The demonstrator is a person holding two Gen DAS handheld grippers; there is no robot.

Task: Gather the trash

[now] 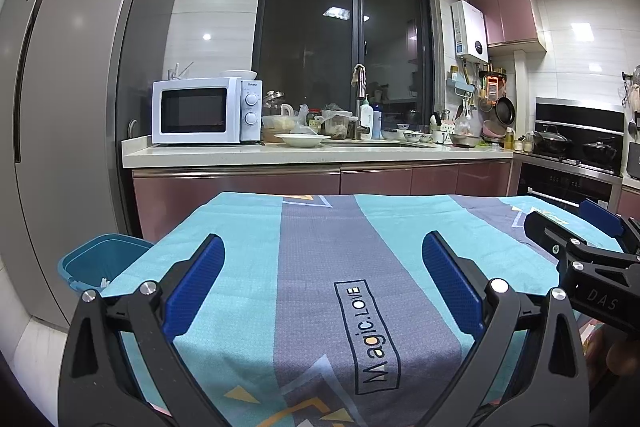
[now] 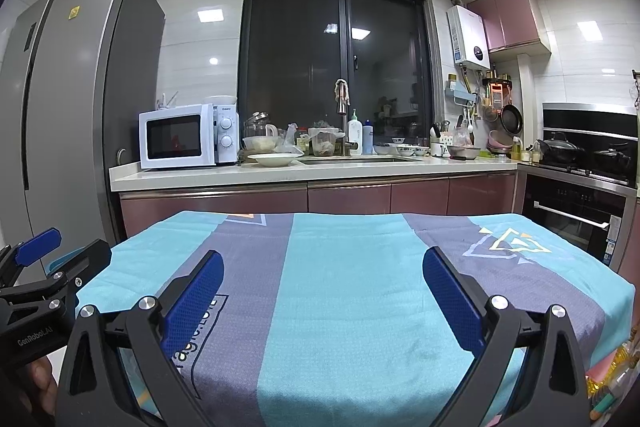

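Observation:
My left gripper (image 1: pixel 322 247) is open and empty, held over a table covered with a teal and grey striped cloth (image 1: pixel 320 287). My right gripper (image 2: pixel 322 263) is open and empty over the same cloth (image 2: pixel 340 287), to the right of the left one. A teal bin (image 1: pixel 94 263) stands on the floor at the table's left edge, with something small and white inside. No loose trash shows on the cloth. The right gripper shows at the right edge of the left wrist view (image 1: pixel 580 227), and the left gripper at the left edge of the right wrist view (image 2: pixel 52 251).
A grey fridge (image 1: pixel 60 107) stands at the left. A counter (image 1: pixel 320 155) behind the table holds a white microwave (image 1: pixel 204 111), dishes and a sink. A stove with pots (image 1: pixel 576 147) is at the right. Colourful packaging (image 2: pixel 616 383) lies below the table's right edge.

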